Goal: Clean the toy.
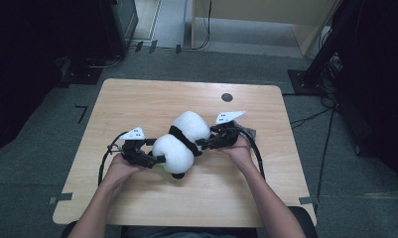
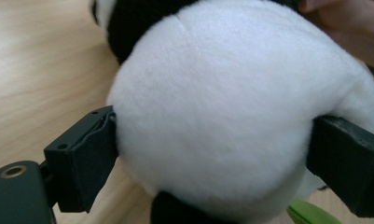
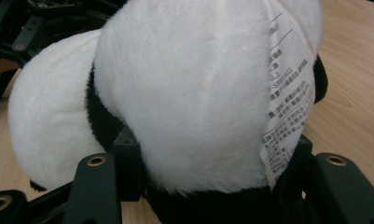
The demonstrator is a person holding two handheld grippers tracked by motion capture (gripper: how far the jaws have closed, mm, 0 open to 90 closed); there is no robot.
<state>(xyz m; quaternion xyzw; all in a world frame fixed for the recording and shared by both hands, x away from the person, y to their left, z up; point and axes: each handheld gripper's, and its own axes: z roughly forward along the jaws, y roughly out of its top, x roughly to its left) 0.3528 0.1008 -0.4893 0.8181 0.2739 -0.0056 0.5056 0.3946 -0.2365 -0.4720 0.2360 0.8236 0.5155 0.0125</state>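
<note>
While a person's forearms reach in from the near edge of the wooden counter (image 1: 137, 99), a black-and-white plush panda (image 1: 182, 141) lies at its middle, flanked by two tongs. Left tongs (image 1: 154, 159) straddle the toy's nearer white lobe, jaws spread wide with the plush bulging between them and touching both pads (image 2: 89, 154); whether they press cannot be told. Right tongs (image 1: 202, 145) are clenched on the farther lobe, fur squeezed between the jaws, a printed care label (image 3: 287, 102) hanging beside one. A dark round spot (image 1: 227, 97) marks the counter's far side.
</note>
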